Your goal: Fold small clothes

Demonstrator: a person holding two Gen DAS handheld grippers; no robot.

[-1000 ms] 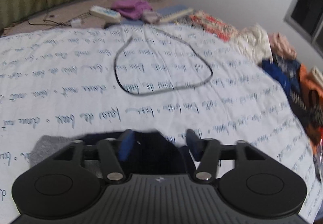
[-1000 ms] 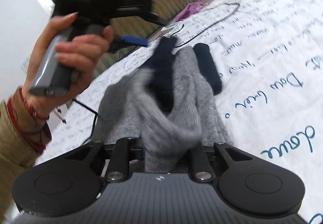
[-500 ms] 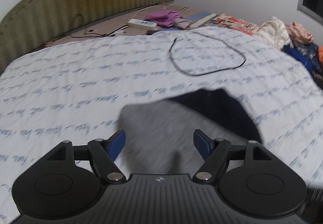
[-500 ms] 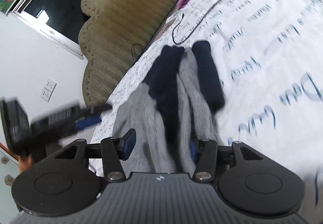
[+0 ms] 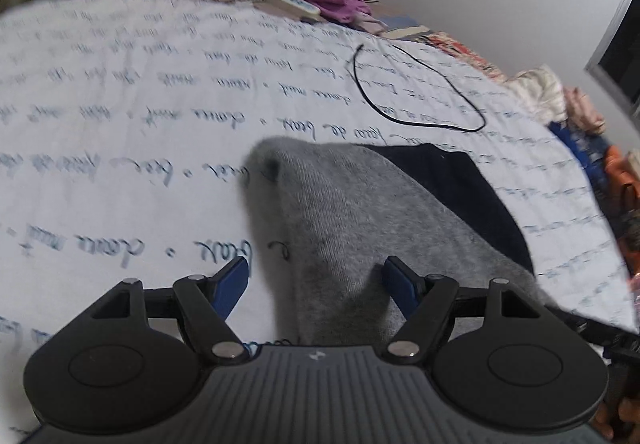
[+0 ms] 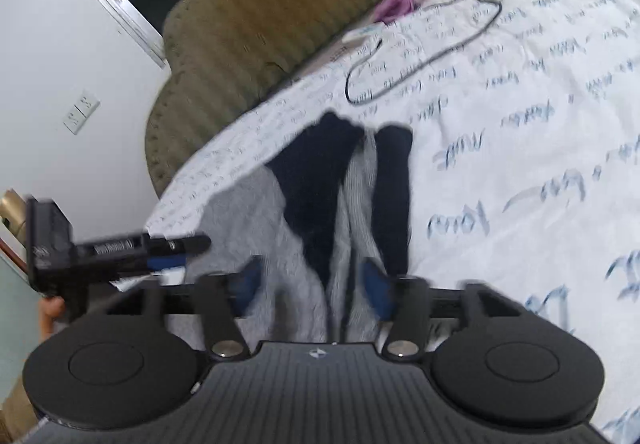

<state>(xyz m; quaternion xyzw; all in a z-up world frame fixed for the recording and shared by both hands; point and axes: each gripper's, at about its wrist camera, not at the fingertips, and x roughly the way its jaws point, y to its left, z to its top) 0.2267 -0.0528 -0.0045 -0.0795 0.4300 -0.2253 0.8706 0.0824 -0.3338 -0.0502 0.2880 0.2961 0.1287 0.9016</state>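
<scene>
Two grippers over one pair of grey socks with navy toes and heels, lying on the white script-printed bedsheet (image 5: 120,172); left gripper (image 5: 316,284) has its jaws apart, straddling the near end of the grey sock (image 5: 340,212), blue pads not touching fabric as far as can be seen; right gripper (image 6: 310,282) likewise has jaws apart around the near cuffs of the socks (image 6: 320,196), no pinch evident. In the right wrist view the left gripper comes in from the left, just beside the left sock's near edge. Risks, as judgement: a closing pinch may catch only one layer or one sock, so the pair separates when lifted; a pinch taken too low may drag the bedsheet up with the fabric; the two tools work close together and could knock. Black cable (image 5: 420,92) loops on the sheet further off, well apart from the socks, unlikely to snag. Unclear: motion blur softens both views; each gripper body hides the sock cuffs nearest it; whether the socks overlap or lie side by side at the near end cannot be told
</scene>
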